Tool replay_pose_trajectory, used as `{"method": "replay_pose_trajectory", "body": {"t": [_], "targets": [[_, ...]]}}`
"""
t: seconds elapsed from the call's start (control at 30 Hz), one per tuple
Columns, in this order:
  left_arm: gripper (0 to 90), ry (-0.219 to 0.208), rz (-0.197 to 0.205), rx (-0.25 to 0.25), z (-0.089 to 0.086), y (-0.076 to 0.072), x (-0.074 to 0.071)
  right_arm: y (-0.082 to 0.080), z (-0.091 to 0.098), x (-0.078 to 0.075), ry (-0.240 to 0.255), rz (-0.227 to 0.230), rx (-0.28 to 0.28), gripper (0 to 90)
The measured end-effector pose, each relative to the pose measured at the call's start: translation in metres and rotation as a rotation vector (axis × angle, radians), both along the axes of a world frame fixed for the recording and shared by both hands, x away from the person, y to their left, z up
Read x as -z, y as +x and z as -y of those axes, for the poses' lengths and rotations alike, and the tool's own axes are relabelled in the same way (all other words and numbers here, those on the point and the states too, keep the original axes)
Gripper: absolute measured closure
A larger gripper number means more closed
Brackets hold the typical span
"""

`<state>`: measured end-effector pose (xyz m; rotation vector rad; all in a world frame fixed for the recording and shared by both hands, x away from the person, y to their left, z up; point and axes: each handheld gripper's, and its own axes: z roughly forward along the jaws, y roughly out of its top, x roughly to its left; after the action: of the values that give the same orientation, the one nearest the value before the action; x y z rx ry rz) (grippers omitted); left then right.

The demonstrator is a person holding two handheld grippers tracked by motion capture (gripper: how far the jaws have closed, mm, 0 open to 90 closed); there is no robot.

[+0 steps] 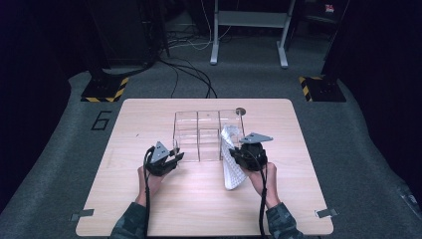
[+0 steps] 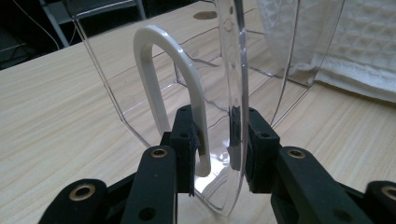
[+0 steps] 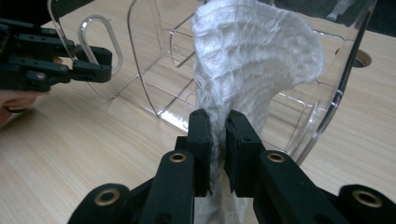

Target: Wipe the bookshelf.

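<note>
1. Worktop (image 1: 149, 209): pale wood board with rounded corners, set on grey carpet; a small round hole lay near its far edge at about 12 o'clock.

2. Clear organiser (image 1: 199, 130): transparent plastic box with inner partitions forming several compartments, placed just beyond the middle of the worktop. A white loop handle (image 2: 161, 60) stood on its outer wall on the person's left side.

3. White cloth (image 1: 231, 172): waffle-textured fabric, long axis running roughly from 6 to 12 o'clock in the high view. Its near part lay on the worktop in front of the organiser's right end; its far part was lifted and draped against or over the organiser's right-hand wall. Whether any of it had entered a compartment could not be told.

4. Right tool (image 3: 217, 140): jaws pressed together on a gathered fold of the cloth, which rose from the pinch toward the organiser at 12 o'clock. This hand was plainly the nearer to the cloth.

5. Left tool (image 2: 219, 140): jaws closed across the organiser's clear wall edge, one pad also bearing on the foot of the white handle. It stood at about 9 o'clock from the cloth, well apart from it, and appeared to steady the box.

Judgement: the coming move likely carries the cloth forward and down, into the right-hand compartment.
</note>
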<state>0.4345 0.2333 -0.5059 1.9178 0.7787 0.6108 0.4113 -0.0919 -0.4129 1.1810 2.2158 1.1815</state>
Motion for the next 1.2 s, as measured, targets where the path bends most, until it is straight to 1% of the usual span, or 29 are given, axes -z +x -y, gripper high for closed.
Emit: {"method": "replay_pose_trajectory", "body": {"t": [0.07, 0.1, 0.13, 0.17, 0.2, 0.23, 0.27, 0.3, 0.33, 0.37, 0.4, 0.43, 0.53, 0.6, 0.63, 0.77, 0.8, 0.87, 0.9, 0.93, 1.0, 1.03, 1.1, 1.17, 1.2], "targets": [[69.9, -0.001, 0.002, -0.002, 0.0, 0.0, 0.0, -0.001, -0.001, -0.004, 0.006, 0.018, -0.003, 81.0], [69.9, -0.001, 0.002, -0.002, 0.0, 0.0, 0.0, -0.001, -0.001, -0.007, 0.002, 0.036, -0.009, 81.0], [69.9, -0.001, 0.002, -0.002, 0.0, 0.0, 0.0, -0.001, -0.002, -0.01, 0.002, 0.05, -0.002, 81.0], [69.9, 0.0, 0.002, -0.002, 0.0, 0.0, 0.0, -0.001, -0.002, -0.012, 0.021, 0.061, 0.004, 81.0], [69.9, 0.0, 0.002, -0.002, 0.0, 0.0, 0.0, 0.0, -0.003, -0.015, 0.02, 0.063, -0.008, 80.8], [69.9, 0.0, 0.001, -0.002, 0.0, 0.0, 0.0, 0.0, -0.004, -0.018, 0.019, 0.075, 0.003, 80.5], [69.9, 0.0, 0.001, -0.002, 0.0, 0.0, 0.0, 0.0, -0.005, -0.021, 0.018, 0.081, -0.008, 80.3], [69.9, -0.009, -0.006, -0.003, 0.001, 0.0, 0.001, 0.0, -0.006, -0.023, 0.024, 0.086, -0.006, 80.0], [69.9, -0.008, -0.005, -0.003, 0.001, 0.0, 0.001, 0.001, -0.007, -0.026, 0.02, 0.103, -0.005, 79.8], [69.9, -0.008, -0.006, -0.002, 0.001, 0.0, 0.001, 0.001, -0.009, -0.03, 0.026, 0.106, -0.002, 79.6], [69.9, -0.007, -0.006, -0.002, 0.001, 0.0, 0.001, 0.002, -0.01, -0.033, 0.026, 0.121, -0.006, 79.4], [69.9, -0.009, -0.006, -0.003, 0.001, 0.0, 0.001, 0.002, -0.011, -0.038, 0.029, 0.143, 0.008, 79.5], [70.0, -0.007, -0.006, -0.002, 0.001, 0.0, 0.001, 0.004, -0.017, -0.048, 0.031, 0.173, 0.017, 79.5], [70.0, -0.007, -0.007, -0.002, 0.001, 0.0, 0.001, 0.006, -0.021, -0.055, 0.03, 0.202, 0.018, 79.4], [70.1, -0.013, 0.002, -0.007, 0.001, 0.0, 0.001, 0.008, -0.024, -0.059, 0.037, 0.214, 0.019, 79.5], [70.1, -0.013, 0.0, -0.006, 0.001, 0.0, 0.001, 0.015, -0.037, -0.069, 0.032, 0.251, 0.007, 79.4], [70.1, -0.014, -0.001, -0.006, 0.001, 0.0, 0.001, 0.018, -0.04, -0.071, 0.028, 0.259, 0.006, 79.4], [70.1, -0.017, -0.003, -0.006, 0.002, 0.0, 0.002, 0.022, -0.047, -0.073, 0.039, 0.26, 0.001, 79.5], [70.1, -0.016, -0.003, -0.005, 0.002, 0.0, 0.001, 0.025, -0.049, -0.073, 0.035, 0.276, -0.007, 79.5], [70.1, -0.016, -0.003, -0.005, 0.002, 0.0, 0.001, 0.027, -0.053, -0.073, 0.044, 0.276, -0.007, 79.5], [70.1, -0.016, -0.003, -0.005, 0.002, 0.0, 0.002, 0.03, -0.056, -0.072, 0.052, 0.294, -0.011, 79.5], [70.1, -0.016, -0.003, -0.005, 0.002, 0.0, 0.002, 0.031, -0.058, -0.072, 0.061, 0.291, -0.006, 79.5], [70.1, -0.014, -0.002, -0.005, 0.002, 0.0, 0.002, 0.035, -0.061, -0.069, 0.07, 0.297, -0.02, 79.6], [70.1, -0.014, -0.003, -0.005, 0.002, 0.0, 0.002, 0.04, -0.066, -0.065, 0.068, 0.279, -0.022, 79.6], [70.1, -0.007, -0.011, 0.0, 0.001, 0.0, 0.001, 0.044, -0.069, -0.061, 0.061, 0.262, -0.018, 79.6]]}}
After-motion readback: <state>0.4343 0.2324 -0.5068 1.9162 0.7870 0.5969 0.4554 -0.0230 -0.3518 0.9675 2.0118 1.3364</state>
